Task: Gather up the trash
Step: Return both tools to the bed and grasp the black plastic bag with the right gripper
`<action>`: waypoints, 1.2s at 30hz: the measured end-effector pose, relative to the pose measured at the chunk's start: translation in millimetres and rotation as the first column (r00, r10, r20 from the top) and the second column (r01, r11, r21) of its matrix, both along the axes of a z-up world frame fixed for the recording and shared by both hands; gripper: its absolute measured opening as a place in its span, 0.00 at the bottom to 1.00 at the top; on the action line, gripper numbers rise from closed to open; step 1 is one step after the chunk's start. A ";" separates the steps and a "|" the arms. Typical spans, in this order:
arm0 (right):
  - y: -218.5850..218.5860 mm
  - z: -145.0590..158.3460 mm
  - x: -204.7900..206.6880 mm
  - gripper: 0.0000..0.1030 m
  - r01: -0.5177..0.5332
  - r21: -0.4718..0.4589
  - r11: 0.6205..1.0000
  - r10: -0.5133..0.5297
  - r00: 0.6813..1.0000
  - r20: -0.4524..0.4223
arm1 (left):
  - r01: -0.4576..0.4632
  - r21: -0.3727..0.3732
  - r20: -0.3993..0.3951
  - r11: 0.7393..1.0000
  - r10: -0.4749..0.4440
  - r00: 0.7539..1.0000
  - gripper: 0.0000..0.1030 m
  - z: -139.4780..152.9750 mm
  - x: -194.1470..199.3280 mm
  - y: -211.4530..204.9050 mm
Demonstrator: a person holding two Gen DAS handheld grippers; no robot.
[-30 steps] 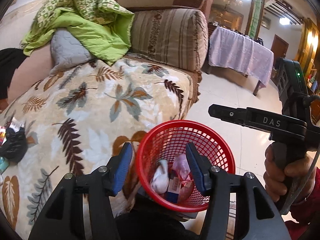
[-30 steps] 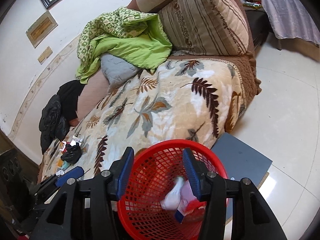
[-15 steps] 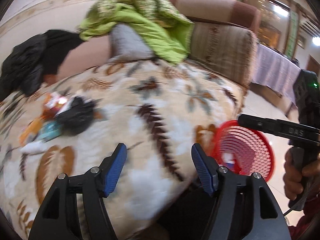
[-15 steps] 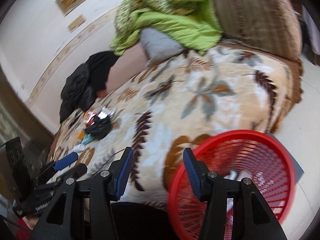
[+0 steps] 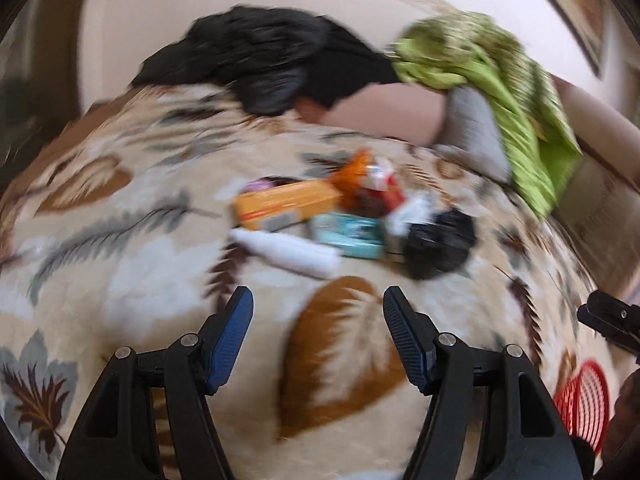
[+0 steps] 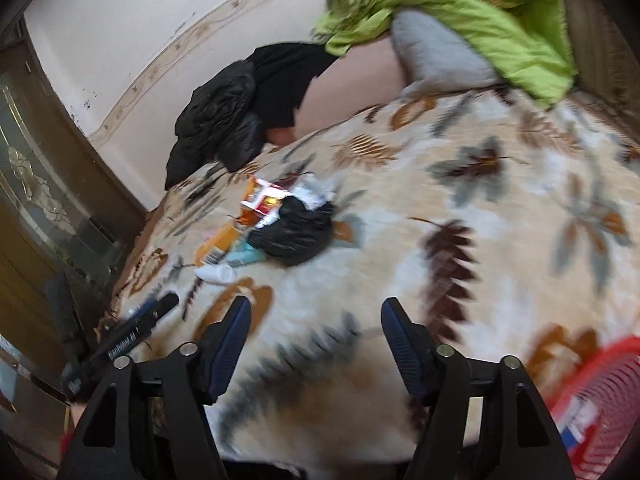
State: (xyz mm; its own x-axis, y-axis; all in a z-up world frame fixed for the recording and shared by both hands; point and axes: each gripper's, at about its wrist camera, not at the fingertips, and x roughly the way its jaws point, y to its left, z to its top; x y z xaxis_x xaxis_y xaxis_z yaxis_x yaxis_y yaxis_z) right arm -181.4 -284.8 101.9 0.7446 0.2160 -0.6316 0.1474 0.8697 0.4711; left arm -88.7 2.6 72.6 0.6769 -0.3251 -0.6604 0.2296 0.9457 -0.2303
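Observation:
A pile of trash lies on the leaf-patterned blanket (image 5: pixel 132 280): an orange box (image 5: pixel 286 202), a white bottle (image 5: pixel 288 252), a teal packet (image 5: pixel 348 234), a crumpled black bag (image 5: pixel 438 240) and red-and-white wrappers (image 5: pixel 380 184). My left gripper (image 5: pixel 318 332) hangs open just short of the pile, nothing between its fingers. In the right wrist view the same black bag (image 6: pixel 298 232) and white bottle (image 6: pixel 216 274) lie farther off; my right gripper (image 6: pixel 316 336) has its jaws opening and empty. The red mesh basket (image 6: pixel 600 396) with trash in it sits at the lower right, and its rim (image 5: pixel 584 400) shows in the left view.
A black jacket (image 6: pixel 236 108) and a green quilt (image 6: pixel 460 16) over a grey pillow (image 6: pixel 436 56) lie at the sofa's back. A dark wooden cabinet with glass (image 6: pixel 36 184) stands at the left. The left gripper's body (image 6: pixel 128 332) shows low left in the right wrist view.
Both grippers have swung left from above the red basket toward the trash pile on the blanket. Both stand wider open than a second ago. The basket has slid to the frames' right edges.

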 end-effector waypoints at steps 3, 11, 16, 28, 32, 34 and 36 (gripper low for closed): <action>9.1 -11.2 44.7 0.79 0.016 0.028 0.999 -0.014 0.999 -0.049 | -0.040 -0.009 -0.009 0.999 0.040 0.999 0.64 -3.5 8.9 12.8; 4.7 -68.9 136.3 0.79 0.186 0.189 0.964 -0.153 0.973 -0.175 | -0.089 -0.057 -0.068 0.994 0.085 0.994 0.64 -14.9 23.8 33.8; 3.7 -96.9 150.2 0.54 0.162 0.275 0.948 -0.110 0.975 -0.193 | -0.090 -0.060 -0.079 0.994 0.085 0.993 0.64 -18.3 27.0 36.2; 25.8 -41.3 119.6 0.35 0.054 0.093 0.994 -0.056 0.998 0.010 | -0.209 -0.211 -0.225 0.955 0.161 0.961 0.64 -36.0 65.5 20.2; 28.8 -29.6 111.8 0.35 0.046 0.053 0.998 -0.050 0.997 0.058 | -0.279 -0.237 -0.325 0.931 0.194 0.925 0.58 -51.3 85.5 5.2; 28.7 -26.9 110.5 0.35 0.039 0.041 0.998 -0.042 0.997 0.068 | -0.297 -0.220 -0.334 0.929 0.215 0.918 0.54 -55.3 93.1 -3.6; 26.9 -27.1 110.4 0.35 0.036 0.042 0.998 -0.039 0.997 0.066 | -0.294 -0.198 -0.326 0.935 0.220 0.920 0.45 -54.7 102.5 -11.9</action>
